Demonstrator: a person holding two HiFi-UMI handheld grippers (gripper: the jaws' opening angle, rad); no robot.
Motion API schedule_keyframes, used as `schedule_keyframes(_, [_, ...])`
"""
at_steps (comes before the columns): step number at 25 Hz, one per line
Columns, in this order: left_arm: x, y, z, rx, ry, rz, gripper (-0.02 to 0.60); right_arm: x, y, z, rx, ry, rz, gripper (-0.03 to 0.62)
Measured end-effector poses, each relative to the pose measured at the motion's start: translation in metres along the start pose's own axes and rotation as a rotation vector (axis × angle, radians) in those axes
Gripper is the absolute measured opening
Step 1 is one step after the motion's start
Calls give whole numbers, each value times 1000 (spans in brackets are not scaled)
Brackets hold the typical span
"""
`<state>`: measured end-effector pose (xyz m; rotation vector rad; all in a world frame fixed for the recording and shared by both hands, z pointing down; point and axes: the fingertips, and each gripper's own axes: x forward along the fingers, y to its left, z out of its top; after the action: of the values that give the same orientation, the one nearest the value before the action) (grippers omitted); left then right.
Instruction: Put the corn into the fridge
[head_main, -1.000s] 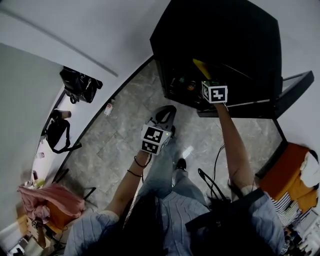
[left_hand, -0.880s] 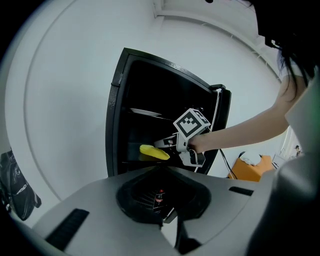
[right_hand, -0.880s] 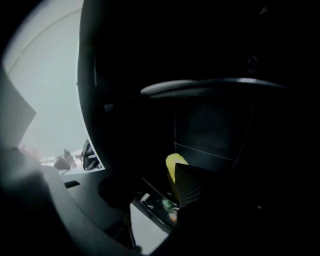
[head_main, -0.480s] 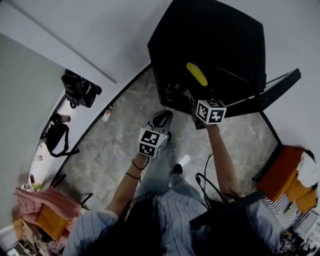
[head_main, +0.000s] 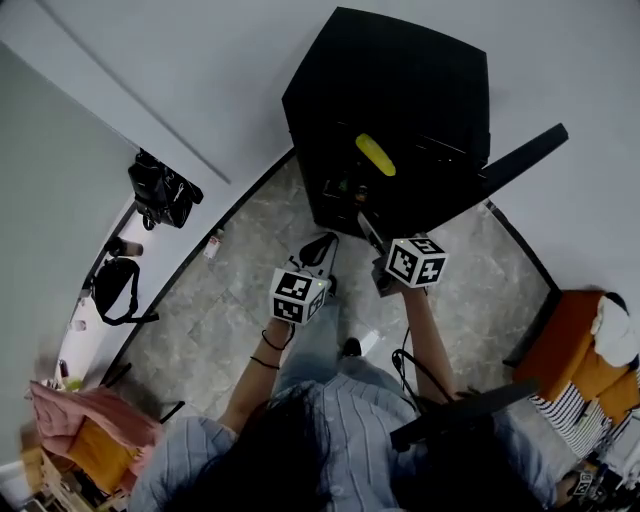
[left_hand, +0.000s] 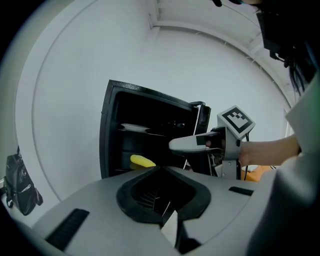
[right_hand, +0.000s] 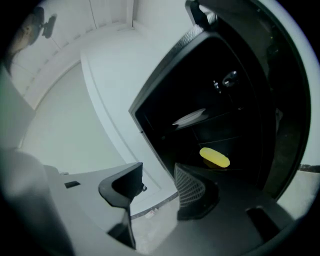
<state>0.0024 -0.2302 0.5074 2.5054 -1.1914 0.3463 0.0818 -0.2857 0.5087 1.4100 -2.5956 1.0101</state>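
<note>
A: Status on the corn?

B: The corn (head_main: 375, 154) lies on a shelf (right_hand: 227, 167) inside the fridge (head_main: 400, 80), touching neither gripper. The right gripper (head_main: 368, 232) is just in front of the opening, jaws apart with nothing between them. The left gripper (head_main: 325, 240) is beside it over the floor (head_main: 240, 270), jaws together and empty.

A: So it's placed?

B: Looks that way. The door (head_main: 522, 158) stands wide open on the right. I'd say what's left is backing clear and shutting it, if that counts.

A: How best to do that?

B: Use the right gripper, since it's nearer. Push with the flat of a jaw on the door's outer face near the free edge, not the hinge. There's no need to grip. Keep the left gripper out of the closing gap. The corn looks set back from the shelf's front edge, but I can't tell how far, so swing the door slowly.
</note>
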Motion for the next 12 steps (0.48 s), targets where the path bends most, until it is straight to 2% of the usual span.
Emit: schedule_keyframes(12, [-62,-65,5,2,-75,35,18,-102,67,-23,44,-58,97,195])
